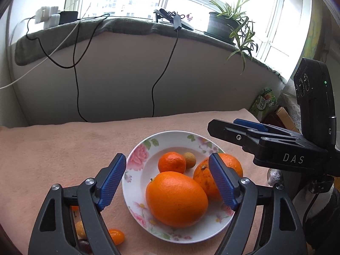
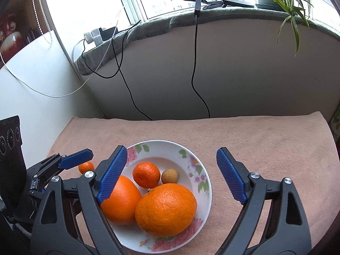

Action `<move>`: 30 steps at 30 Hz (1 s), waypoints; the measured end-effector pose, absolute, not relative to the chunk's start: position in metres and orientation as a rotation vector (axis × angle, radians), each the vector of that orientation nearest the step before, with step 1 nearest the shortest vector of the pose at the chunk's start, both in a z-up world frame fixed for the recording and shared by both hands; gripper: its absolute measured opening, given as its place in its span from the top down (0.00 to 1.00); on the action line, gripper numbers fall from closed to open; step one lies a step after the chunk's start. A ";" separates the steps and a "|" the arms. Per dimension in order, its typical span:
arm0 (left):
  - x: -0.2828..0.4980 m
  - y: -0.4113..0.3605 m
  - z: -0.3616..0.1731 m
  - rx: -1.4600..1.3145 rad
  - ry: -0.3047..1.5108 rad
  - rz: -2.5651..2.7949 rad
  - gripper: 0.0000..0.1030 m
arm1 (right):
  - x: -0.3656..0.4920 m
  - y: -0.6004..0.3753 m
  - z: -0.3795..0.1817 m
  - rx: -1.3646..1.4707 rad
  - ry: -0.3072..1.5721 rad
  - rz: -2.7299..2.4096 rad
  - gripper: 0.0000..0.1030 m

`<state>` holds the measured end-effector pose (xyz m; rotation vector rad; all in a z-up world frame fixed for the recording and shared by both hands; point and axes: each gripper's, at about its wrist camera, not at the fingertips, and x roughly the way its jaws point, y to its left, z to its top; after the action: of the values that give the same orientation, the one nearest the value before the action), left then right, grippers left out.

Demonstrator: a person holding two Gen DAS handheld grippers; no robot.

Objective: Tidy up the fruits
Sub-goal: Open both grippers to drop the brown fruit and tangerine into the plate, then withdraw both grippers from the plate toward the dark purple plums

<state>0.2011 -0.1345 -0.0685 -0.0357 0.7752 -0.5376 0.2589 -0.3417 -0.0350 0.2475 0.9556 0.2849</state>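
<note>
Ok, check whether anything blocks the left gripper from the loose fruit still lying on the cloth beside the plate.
Nothing visible does. The left gripper is open over the plate, while the kumquat and a small tan fruit lie on the cloth just left of the plate, partly hidden only by the gripper's own frame.

Bright daylight enters through the wide white-framed window (image 1: 127,2) at the back in both wrist views, and its panes are blown out to near white. The grey wall below it is dimmer. Soft, faint shadows lie under the white floral china plate (image 2: 197,159) on the peach cloth-covered surface (image 1: 53,148). The smooth large oranges (image 1: 176,199) show gentle highlights. Straight lines bow strongly toward the dark, vignetted corners. Focus is sharp throughout.
</note>
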 end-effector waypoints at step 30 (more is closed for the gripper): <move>0.148 -0.092 -0.047 -0.030 0.713 -0.481 0.22 | 0.191 -0.303 0.007 0.175 0.867 0.332 0.14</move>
<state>0.1484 -0.0924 -0.0467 -0.0299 0.7126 -0.4807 0.1906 -0.3030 0.0073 0.1753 0.8669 0.3316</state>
